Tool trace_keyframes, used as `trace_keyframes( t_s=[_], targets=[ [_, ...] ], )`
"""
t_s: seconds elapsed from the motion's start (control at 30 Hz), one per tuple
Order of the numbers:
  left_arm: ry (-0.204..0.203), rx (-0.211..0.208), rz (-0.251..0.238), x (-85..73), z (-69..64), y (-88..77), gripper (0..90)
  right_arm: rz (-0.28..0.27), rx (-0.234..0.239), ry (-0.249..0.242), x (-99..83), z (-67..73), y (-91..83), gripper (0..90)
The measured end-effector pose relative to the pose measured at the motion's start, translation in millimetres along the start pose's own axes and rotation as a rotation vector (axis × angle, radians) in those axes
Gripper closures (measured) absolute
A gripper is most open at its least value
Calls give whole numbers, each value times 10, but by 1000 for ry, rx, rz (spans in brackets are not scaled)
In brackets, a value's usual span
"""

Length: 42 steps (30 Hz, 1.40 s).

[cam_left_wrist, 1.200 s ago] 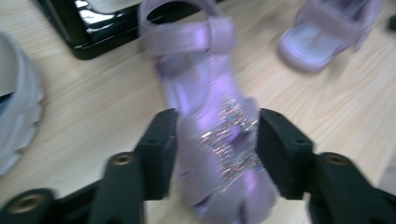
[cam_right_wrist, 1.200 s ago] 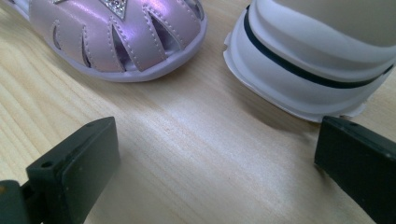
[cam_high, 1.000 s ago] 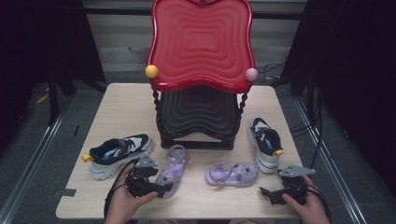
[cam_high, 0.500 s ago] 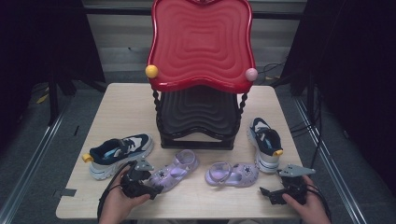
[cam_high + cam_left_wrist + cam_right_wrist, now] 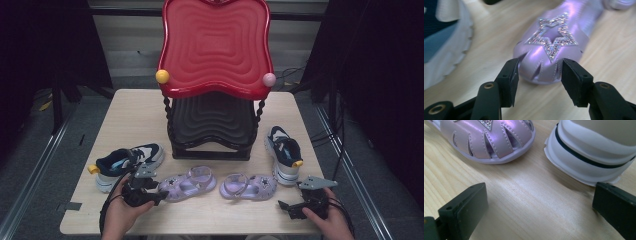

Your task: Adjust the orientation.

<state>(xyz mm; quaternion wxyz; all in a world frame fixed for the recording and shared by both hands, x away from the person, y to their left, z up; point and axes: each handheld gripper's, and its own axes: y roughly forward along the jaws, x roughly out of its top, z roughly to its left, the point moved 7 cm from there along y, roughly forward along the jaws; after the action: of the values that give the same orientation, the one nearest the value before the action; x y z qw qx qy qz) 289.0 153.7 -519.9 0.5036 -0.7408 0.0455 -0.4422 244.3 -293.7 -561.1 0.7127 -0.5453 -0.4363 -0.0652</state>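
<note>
Purple sandal (image 5: 187,183) with a glittery star on its toe lies on the near part of the wooden table (image 5: 130,115), its toe pointing at our left gripper (image 5: 156,196). In the left gripper view, the toe (image 5: 549,60) sits between the two black jaws; they have just been closing around it, and we cannot tell whether the pads press on it yet. Our right gripper (image 5: 283,208) rests near the table's front right corner with its jaws spread wide and nothing between them.

A navy and white sneaker (image 5: 127,163) lies just beside the left gripper, close on its far left side, so room there is tight. The second purple sandal (image 5: 248,185) lies just to the right of the first, with a small gap between them. Another sneaker (image 5: 284,153) stands beyond the right gripper, its white toe (image 5: 594,152) close to the jaws. Behind both sandals the black lower shelf (image 5: 212,125) of a red-topped rack (image 5: 215,45) blocks the way back.

Bare wood runs along the front edge between our hands, and more lies open at the far left of the table.
</note>
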Motion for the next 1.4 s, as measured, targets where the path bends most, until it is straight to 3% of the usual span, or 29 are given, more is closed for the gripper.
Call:
trace_keyframes(
  t_s=[0.07, 0.27, 0.47, 0.53, 0.57, 0.8, 1.1, 1.23, 1.4],
  targets=[
    [-22, 1, -11, 6, 22, 2, 547, 0, 0, 1, 0, 0, 0, 0],
    [-76, 23, -37, 67, 137, 41, 555, 0, 0, 0, 0, 0, 0, 0],
    [-67, 30, -57, 197, 154, 160, 708, 0, 0, 0, 0, 0, 0, 0],
    [-59, 36, -49, 230, 143, 177, 708, 0, 0, 0, 0, 0, 0, 0],
    [-77, 29, -66, 255, 135, 202, 708, 0, 0, 0, 0, 0, 0, 0],
    [-91, 10, -100, 305, 148, 247, 746, 0, 0, 0, 0, 1, 0, 0],
    [-71, -8, -131, 372, 126, 323, 813, 0, 0, 0, 0, 1, 1, 0],
    [-68, -20, -143, 478, 105, 418, 830, 0, 0, 0, 1, 1, 0, 0],
    [-55, -5, -144, 505, 73, 458, 782, 0, 0, 0, 0, 1, 0, 0]
  ],
)
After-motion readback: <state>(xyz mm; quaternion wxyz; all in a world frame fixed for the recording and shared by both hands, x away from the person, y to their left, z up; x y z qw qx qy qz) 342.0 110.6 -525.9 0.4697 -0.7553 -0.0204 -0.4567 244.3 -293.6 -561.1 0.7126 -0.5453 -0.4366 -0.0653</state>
